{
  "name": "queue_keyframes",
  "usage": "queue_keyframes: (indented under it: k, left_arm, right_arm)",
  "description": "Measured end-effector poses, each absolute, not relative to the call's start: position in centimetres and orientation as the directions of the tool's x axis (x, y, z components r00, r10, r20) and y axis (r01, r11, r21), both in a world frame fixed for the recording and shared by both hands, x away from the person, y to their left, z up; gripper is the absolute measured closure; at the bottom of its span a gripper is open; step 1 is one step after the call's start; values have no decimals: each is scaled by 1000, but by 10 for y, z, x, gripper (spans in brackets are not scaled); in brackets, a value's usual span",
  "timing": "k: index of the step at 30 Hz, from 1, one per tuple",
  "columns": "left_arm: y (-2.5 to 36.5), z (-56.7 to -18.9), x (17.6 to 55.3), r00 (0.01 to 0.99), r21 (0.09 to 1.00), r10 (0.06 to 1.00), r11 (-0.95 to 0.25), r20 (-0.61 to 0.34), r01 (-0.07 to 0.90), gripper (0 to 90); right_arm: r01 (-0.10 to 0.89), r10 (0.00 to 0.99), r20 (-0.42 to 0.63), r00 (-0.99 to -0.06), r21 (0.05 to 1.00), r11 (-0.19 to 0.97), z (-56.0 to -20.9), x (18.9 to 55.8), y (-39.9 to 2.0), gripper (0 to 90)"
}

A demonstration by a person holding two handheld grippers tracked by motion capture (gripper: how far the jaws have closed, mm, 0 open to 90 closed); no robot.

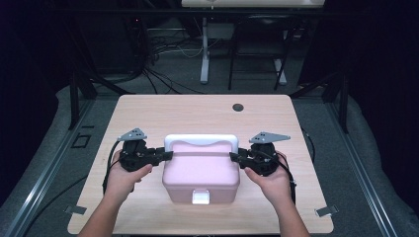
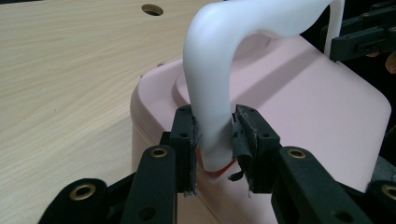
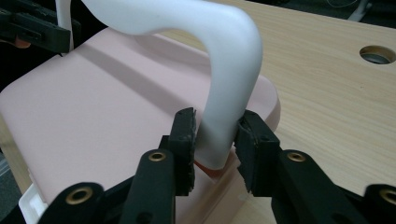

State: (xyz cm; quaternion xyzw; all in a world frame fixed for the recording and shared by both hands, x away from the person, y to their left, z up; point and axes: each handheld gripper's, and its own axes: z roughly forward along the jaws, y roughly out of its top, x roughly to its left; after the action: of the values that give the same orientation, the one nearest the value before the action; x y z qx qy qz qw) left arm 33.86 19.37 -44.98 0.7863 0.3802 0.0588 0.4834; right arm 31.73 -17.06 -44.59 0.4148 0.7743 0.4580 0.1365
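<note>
1. A pink box (image 1: 201, 175) with a white handle (image 1: 201, 141) sits on the wooden surface (image 1: 148, 113), nearer the person's edge than the far one and about midway between the left and right edges.
2. The handle stands raised over the lid; in the high view its bar runs across the far side of the box.
3. The left tongs (image 1: 167, 154) meet the handle's left end. In the left gripper view the left tongs (image 2: 217, 135) have their pads on either side of the handle's foot (image 2: 212, 140), pressing it.
4. The right tongs (image 1: 235, 157) meet the handle's right end. In the right gripper view the right tongs (image 3: 215, 135) have the near pad against the handle's foot (image 3: 219, 140); whether the other pad touches is hard to make out, though it lies just beside it.
5. A white latch (image 1: 200, 197) shows on the box's near wall; its details are too small to read.
6. Below each foot an orange-red bit shows, mostly hidden by the pads.
7. A round hole (image 1: 238, 107) lies near the far edge of the surface, right of centre.
8. The forearms are cut off at the bottom of the high view, and the surroundings beyond the surface are dark.
</note>
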Motion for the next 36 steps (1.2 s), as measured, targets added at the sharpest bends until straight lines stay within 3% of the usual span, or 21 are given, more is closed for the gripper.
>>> queue_keyframes:
  k: [24,36]
  left_arm:
    - [201,-443,334,706,817,650,-223,-281,531,734]
    - [205,-439,330,708,825,648,-213,-281,523,685]
  right_arm:
    - [487,751,147,-643,836,253,-436,308,-168,737]
    - [476,751,146,-643,845,243,-434,307,-169,741]
